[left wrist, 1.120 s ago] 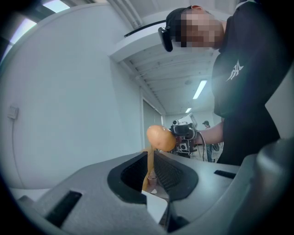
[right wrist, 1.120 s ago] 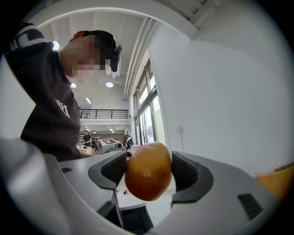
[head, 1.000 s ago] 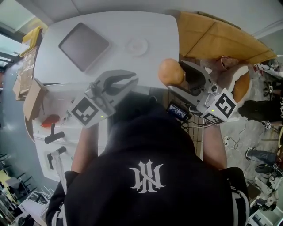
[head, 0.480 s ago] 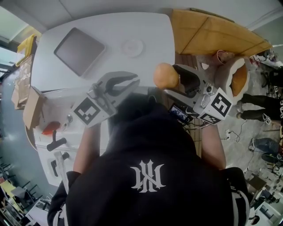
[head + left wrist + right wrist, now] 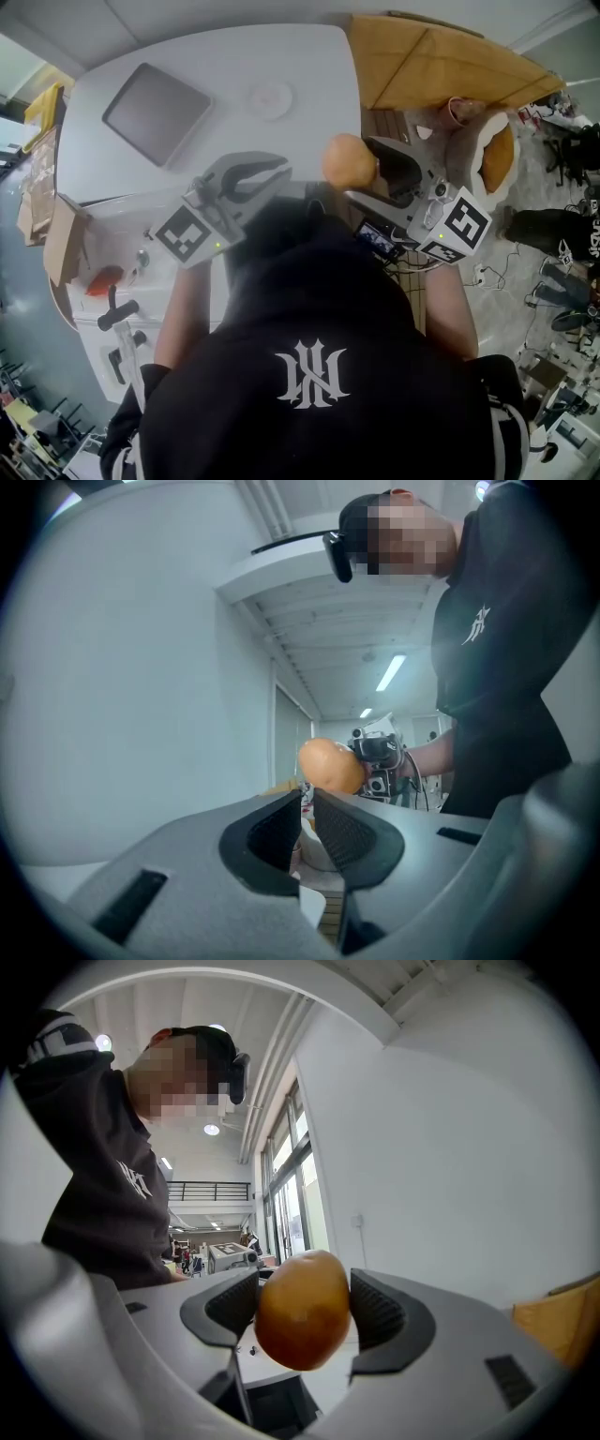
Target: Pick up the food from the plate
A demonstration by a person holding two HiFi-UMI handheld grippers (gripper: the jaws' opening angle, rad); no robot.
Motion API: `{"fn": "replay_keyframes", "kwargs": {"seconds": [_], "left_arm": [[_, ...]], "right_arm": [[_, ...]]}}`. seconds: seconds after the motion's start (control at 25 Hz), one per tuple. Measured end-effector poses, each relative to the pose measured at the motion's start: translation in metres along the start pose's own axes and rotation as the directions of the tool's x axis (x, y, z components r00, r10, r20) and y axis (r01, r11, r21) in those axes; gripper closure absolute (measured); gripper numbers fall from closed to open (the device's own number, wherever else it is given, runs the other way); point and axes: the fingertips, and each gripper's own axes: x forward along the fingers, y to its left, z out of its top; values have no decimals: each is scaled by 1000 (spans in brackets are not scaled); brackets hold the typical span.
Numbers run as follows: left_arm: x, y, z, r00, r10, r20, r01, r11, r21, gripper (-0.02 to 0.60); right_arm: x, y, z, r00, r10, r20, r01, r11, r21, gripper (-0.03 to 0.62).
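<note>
The right hand-held gripper (image 5: 364, 169) is pinching the food (image 5: 302, 1312), a round, smooth, orange-brown lump. One jaw presses on each side of it, right at its fat middle. I think that is the best spot, because a round thing can pop out if it is squeezed near its end.

The food is up in the air, close to the person's chest, by the near right corner of the white tabletop (image 5: 314, 56). It is well apart from the small white plate (image 5: 270, 97), which looks bare. So the picking up looks done.

The left hand-held gripper (image 5: 307, 822) has its jaws pressed almost together, with only a thin slit and nothing between them. It hangs above the near edge of the tabletop, just beside the food. It seems to be waiting out of the way.

A flat grey tray (image 5: 155, 112) lies on the tabletop, to the left of the plate.
</note>
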Motion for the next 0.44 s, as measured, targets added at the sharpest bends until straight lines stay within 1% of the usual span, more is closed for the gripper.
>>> {"fn": "replay_keyframes", "kwargs": {"seconds": [0.12, 0.16, 0.28, 0.44], "left_arm": [[-1, -3, -3, 1000, -11, -17, 11, 1000, 1, 561], [-2, -5, -2, 1000, -17, -15, 17, 1000, -6, 561], [-4, -6, 4, 999, -28, 28, 29, 999, -20, 561], [-4, -5, 0, 1000, -23, 16, 24, 1000, -9, 561]], "right_arm": [[1, 1, -3, 1000, -3, -9, 3, 1000, 15, 292], [2, 1, -4, 1000, -1, -12, 1, 1000, 18, 292], [5, -1, -5, 1000, 6, -23, -6, 1000, 10, 292], [5, -3, -9, 999, 7, -32, -7, 1000, 15, 292]]}}
